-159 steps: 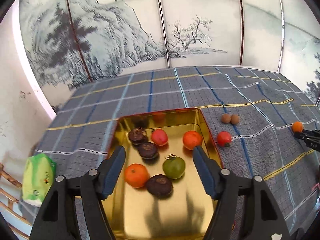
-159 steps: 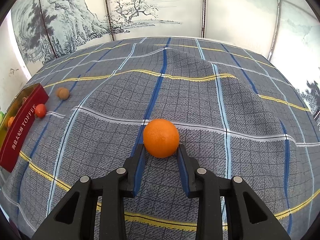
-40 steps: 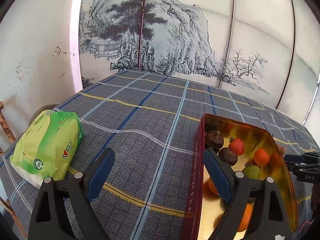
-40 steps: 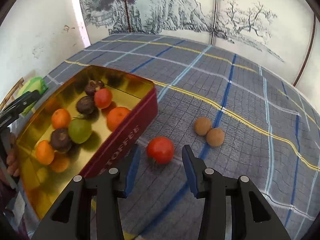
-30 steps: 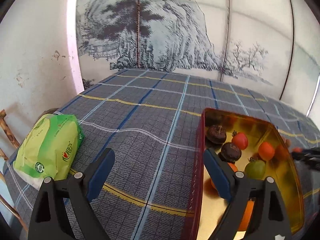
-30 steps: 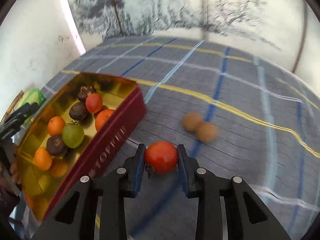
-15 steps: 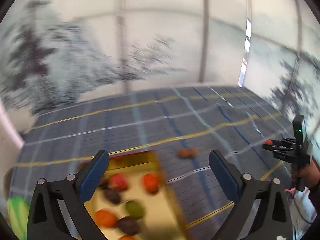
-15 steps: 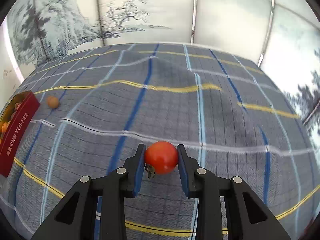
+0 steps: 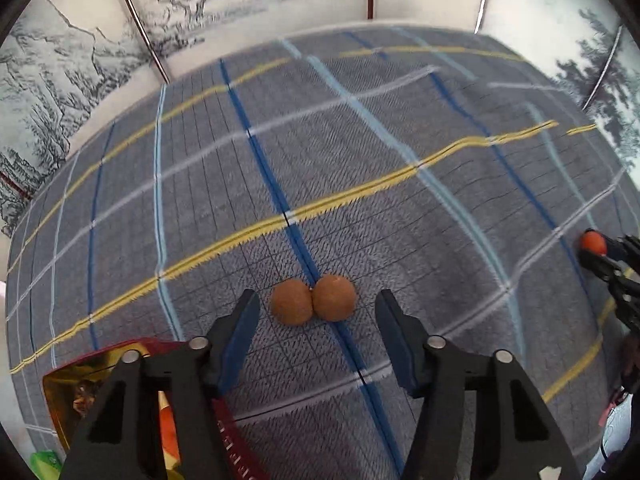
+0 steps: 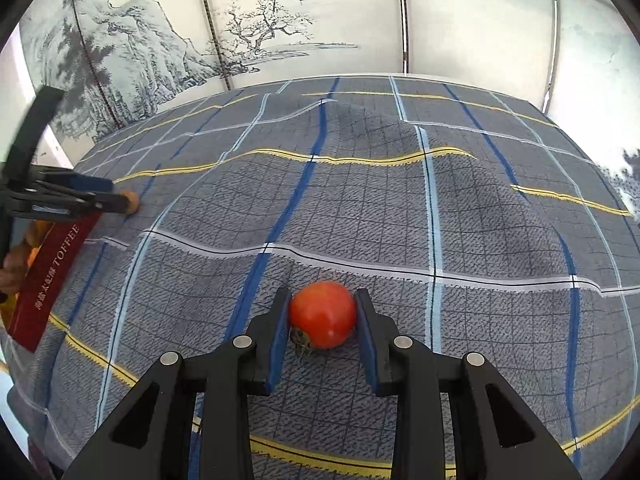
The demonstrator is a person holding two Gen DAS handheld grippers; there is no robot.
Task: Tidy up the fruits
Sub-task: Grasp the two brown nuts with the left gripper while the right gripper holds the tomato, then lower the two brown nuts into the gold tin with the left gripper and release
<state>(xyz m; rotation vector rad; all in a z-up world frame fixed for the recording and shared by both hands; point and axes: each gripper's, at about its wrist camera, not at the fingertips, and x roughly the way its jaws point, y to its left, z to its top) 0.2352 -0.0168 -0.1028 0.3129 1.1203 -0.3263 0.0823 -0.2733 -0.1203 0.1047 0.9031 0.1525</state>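
Two small brown round fruits (image 9: 313, 299) lie touching on the plaid tablecloth. My left gripper (image 9: 314, 312) is open, its fingers on either side of the pair, low over the cloth. My right gripper (image 10: 322, 316) is shut on a red tomato (image 10: 322, 314), held at cloth level on the right side of the table; it also shows far right in the left wrist view (image 9: 593, 242). The gold tin with red sides (image 9: 68, 388) holds several fruits at the lower left of the left wrist view, mostly hidden by the gripper.
The red tin side marked TOFFEE (image 10: 52, 276) shows at the left of the right wrist view, with the left gripper (image 10: 80, 200) above it. The tablecloth (image 10: 400, 208) is rumpled into ridges. A painted screen stands behind the table. A green packet (image 9: 44, 462) lies at bottom left.
My left gripper has swung from beside the tin to straddle the two brown fruits. My right gripper closed on the red tomato and carried it to the right, down to the cloth.
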